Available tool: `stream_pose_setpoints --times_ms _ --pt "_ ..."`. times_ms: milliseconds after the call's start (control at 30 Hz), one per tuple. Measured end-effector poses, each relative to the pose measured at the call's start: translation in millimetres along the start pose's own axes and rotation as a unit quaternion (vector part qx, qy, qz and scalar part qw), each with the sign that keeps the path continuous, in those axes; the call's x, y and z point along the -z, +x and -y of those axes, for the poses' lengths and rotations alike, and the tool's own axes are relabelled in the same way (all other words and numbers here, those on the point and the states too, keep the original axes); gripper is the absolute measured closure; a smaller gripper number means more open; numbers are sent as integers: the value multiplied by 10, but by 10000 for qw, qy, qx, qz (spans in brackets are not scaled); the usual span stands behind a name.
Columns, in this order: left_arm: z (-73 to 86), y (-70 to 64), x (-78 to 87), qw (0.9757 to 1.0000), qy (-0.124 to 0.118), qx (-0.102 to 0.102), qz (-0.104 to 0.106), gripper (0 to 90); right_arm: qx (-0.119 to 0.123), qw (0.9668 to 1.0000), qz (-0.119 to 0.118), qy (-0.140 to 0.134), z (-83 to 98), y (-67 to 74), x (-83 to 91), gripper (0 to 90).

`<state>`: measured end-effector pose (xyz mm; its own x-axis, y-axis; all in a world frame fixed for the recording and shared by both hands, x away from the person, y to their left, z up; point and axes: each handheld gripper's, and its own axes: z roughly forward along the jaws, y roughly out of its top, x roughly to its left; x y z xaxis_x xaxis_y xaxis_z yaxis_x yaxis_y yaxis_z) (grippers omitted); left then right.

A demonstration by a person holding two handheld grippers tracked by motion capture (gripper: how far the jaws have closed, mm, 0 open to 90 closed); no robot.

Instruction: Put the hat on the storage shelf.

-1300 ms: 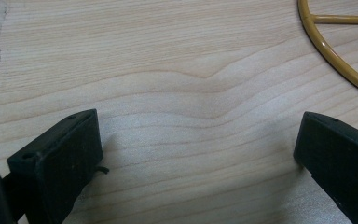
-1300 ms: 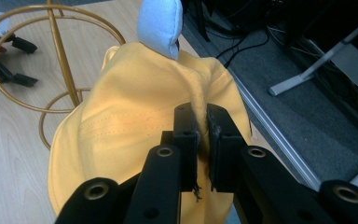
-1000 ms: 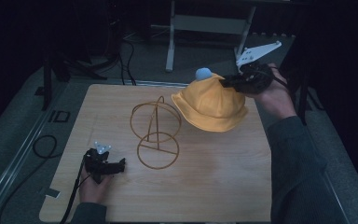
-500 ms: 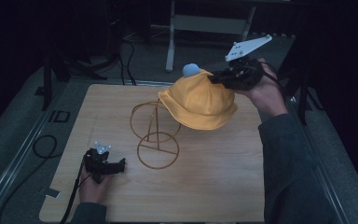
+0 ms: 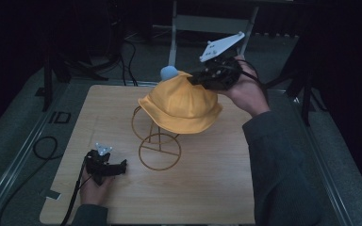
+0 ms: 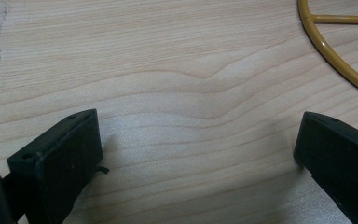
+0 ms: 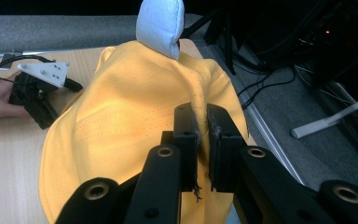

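Half the wire stand (image 5: pixel 158 141) behind yellow hat (image 5: pixel 179 101)

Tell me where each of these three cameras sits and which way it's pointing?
High view: above the person's side, looking forward and down on the table; both forearms, left gripper, right gripper.
Left gripper view: on the left gripper, looking down at the wood between its wide-apart jaws.
Right gripper view: on the right gripper, looking along jaws pinching the yellow hat.
Shared: hat, wire stand, left gripper.
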<state>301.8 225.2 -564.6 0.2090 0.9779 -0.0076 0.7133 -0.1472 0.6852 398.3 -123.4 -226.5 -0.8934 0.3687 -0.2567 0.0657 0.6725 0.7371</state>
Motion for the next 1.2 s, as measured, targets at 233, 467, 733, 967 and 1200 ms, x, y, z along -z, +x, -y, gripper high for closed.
stream_pose_setpoints --times_ms 233,467,733,967,1200 --pt "0 1 1 10000 3 -8 4 8 232 9994 -73 249 -157 133 -231 835" --pt "-1 2 1 10000 4 -7 6 8 291 9987 -154 384 -274 233 -456 834" --pt "0 -2 -2 10000 -13 17 1 8 294 9976 -283 552 -317 344 -739 831" --pt "0 -2 -2 10000 -14 17 1 8 418 9948 -553 746 -328 489 -913 819" --pt "0 -2 -2 10000 -16 17 0 8 422 9937 -700 766 -323 515 -963 780"
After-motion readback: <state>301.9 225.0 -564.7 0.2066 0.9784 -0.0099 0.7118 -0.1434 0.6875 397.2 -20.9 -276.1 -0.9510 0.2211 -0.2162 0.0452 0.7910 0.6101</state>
